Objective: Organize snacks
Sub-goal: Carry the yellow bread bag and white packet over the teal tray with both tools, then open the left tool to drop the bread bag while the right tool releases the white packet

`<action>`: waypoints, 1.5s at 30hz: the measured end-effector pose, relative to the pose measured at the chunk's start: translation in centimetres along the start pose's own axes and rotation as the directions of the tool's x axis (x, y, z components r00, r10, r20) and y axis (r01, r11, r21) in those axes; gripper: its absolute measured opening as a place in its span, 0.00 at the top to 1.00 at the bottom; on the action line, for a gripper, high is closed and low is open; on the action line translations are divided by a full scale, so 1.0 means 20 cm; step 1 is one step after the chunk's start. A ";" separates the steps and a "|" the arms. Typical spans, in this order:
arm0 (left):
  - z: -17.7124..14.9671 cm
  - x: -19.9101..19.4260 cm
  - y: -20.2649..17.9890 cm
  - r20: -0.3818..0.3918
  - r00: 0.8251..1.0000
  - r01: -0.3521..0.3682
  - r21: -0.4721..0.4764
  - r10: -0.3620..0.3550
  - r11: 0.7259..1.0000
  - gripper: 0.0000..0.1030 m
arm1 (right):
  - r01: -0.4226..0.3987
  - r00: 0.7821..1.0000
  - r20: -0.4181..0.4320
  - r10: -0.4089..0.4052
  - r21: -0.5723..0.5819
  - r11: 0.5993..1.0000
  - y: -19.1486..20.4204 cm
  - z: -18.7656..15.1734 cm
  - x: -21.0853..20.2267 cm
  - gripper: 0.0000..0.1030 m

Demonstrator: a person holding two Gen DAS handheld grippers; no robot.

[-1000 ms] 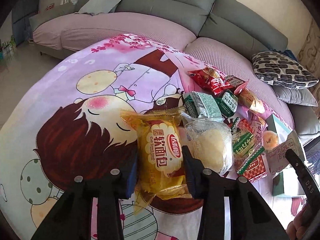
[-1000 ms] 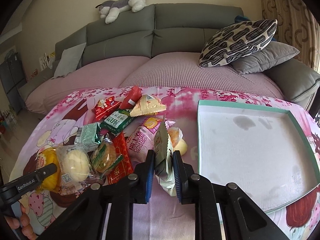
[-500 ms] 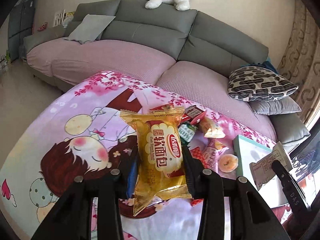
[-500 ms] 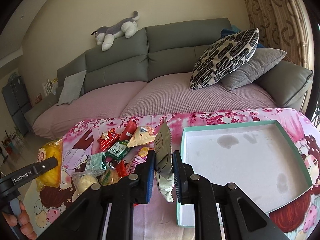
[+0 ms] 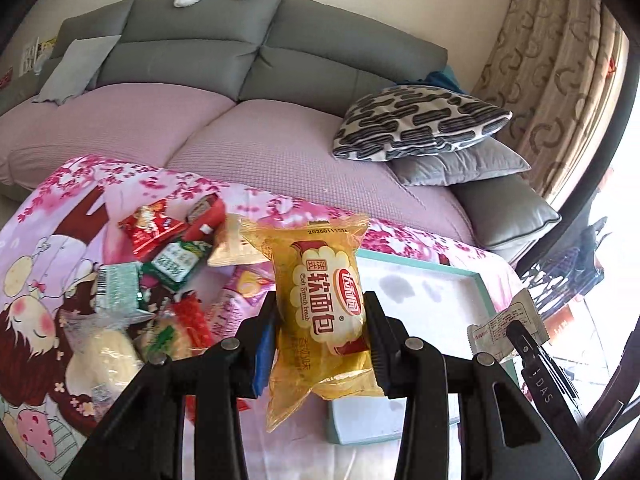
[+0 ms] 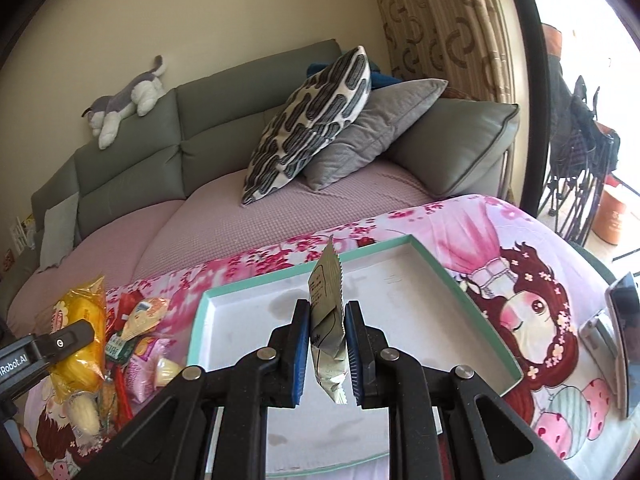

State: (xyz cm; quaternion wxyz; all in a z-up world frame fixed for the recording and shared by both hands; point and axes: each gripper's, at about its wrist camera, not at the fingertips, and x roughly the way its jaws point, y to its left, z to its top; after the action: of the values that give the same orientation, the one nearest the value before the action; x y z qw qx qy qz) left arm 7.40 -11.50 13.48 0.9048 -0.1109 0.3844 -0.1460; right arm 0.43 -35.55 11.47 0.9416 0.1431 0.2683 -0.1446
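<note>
We take the tray, a shallow white box with a teal rim lying on the cartoon-print cloth, as our landmark.

Left of the tray we see the snack pile on the cloth: red, green, clear and pink packets, loosely overlapping.

At the tray's left edge our left gripper holds the yellow bread bag clear of the cloth. Its fingers pinch the bag's lower half from both sides. The bag's long axis runs nearly upright, leaning a little to the left at the top, with the crimped, date-stamped end uppermost and the printed face toward the camera. In the left view the bag overlaps the tray's near left corner.

Over the tray, above its near middle, our right gripper is closed tight on the small pale sachet. The blue pads press its flat faces, so we see it edge-on. Its long axis stands upright, one serrated end pointing up toward the sofa, the other hanging below the pads.

Right of the tray, a phone lies on the cloth.
</note>
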 end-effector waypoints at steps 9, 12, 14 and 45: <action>-0.06 0.23 -0.26 -0.058 0.998 0.034 0.105 -0.028 0.994 0.59 | 0.130 0.992 -0.005 -0.130 0.028 0.991 -0.21 0.01 0.08 0.82; -0.09 0.29 -0.31 -0.066 0.998 0.029 0.148 -0.019 0.989 0.59 | 0.133 0.991 -0.009 -0.133 0.011 0.991 -0.21 -0.01 0.12 0.82; -0.10 0.33 -0.34 -0.071 0.997 0.022 0.169 -0.010 0.985 0.59 | 0.141 0.990 -0.006 -0.141 -0.016 0.990 -0.19 -0.02 0.15 0.82; -0.11 0.47 -0.29 -0.173 0.975 -0.113 0.162 0.141 0.980 0.36 | 0.171 0.979 -0.121 -0.165 0.043 0.984 -0.27 -0.04 0.24 0.80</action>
State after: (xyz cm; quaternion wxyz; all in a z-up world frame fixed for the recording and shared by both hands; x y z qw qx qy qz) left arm 11.01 -20.37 7.53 0.8788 -0.0032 0.4603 -0.1259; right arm 2.10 -41.19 7.07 0.9046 0.1530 0.3302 -0.2220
